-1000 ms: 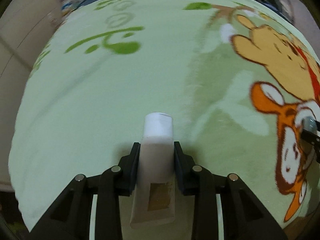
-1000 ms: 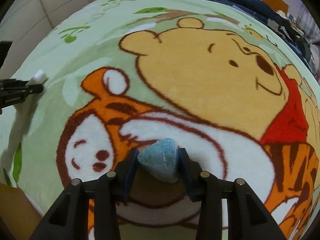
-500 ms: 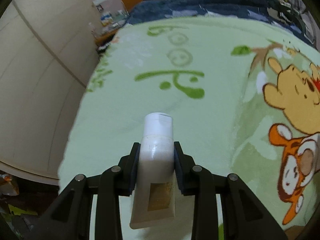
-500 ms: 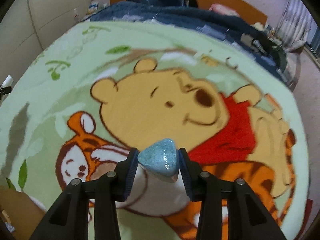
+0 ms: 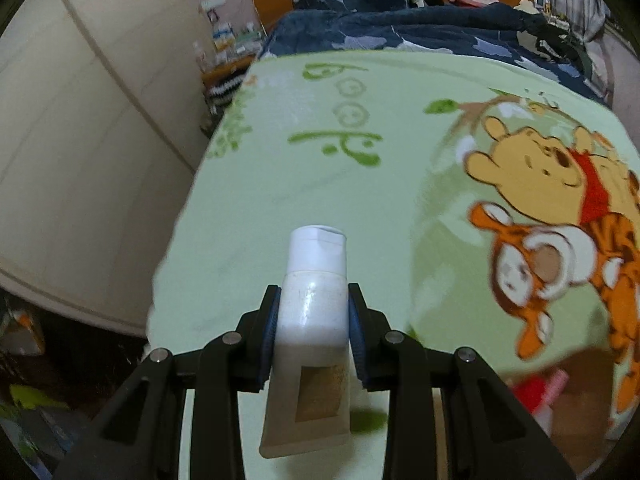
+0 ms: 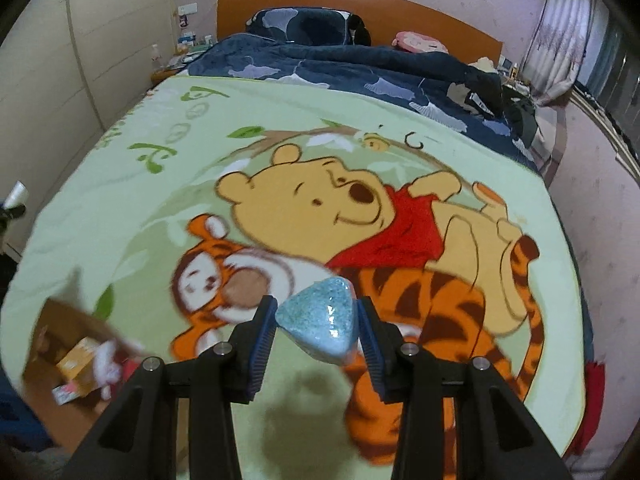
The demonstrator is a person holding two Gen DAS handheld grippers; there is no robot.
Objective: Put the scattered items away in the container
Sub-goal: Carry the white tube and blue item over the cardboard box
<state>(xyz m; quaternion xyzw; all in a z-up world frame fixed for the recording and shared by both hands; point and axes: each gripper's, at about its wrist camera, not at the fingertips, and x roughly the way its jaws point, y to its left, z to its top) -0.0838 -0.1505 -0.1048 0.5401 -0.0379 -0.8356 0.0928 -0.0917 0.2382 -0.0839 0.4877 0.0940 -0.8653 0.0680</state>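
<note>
The setting is a bedroom. A bed carries a light green blanket (image 6: pixel 132 208) printed with a cartoon bear and tiger; a dark blue duvet (image 6: pixel 360 72) lies bunched beyond it, against an orange headboard (image 6: pixel 360 4). Pale wardrobe panels (image 5: pixel 80 140) line one side of the bed.

Left gripper (image 5: pixel 312 328): the jaws are pinching a white tube (image 5: pixel 310 320) across its body, just below the cap. The cap points away from the camera; the flat crimped end, bearing a tan label, extends back between the finger arms. The tube is clear of the blanket and suspended above it.

Right gripper (image 6: pixel 316 332): the jaws are pinching a blue triangular item (image 6: pixel 320 328) with a speckled, glossy surface. One corner points toward the camera and downward. The item is held above the blanket, and its shadow falls on the fabric below.

Container: an open brown cardboard box (image 6: pixel 52 320) sits at the near left corner of the blanket in the right wrist view, blurred. It holds a yellow-orange packet (image 6: pixel 78 356) and a white and red object that cannot be identified. In the left wrist view, part of the same box appears at the lower right, with red and pink contents showing.

Both held items are outside the box.
</note>
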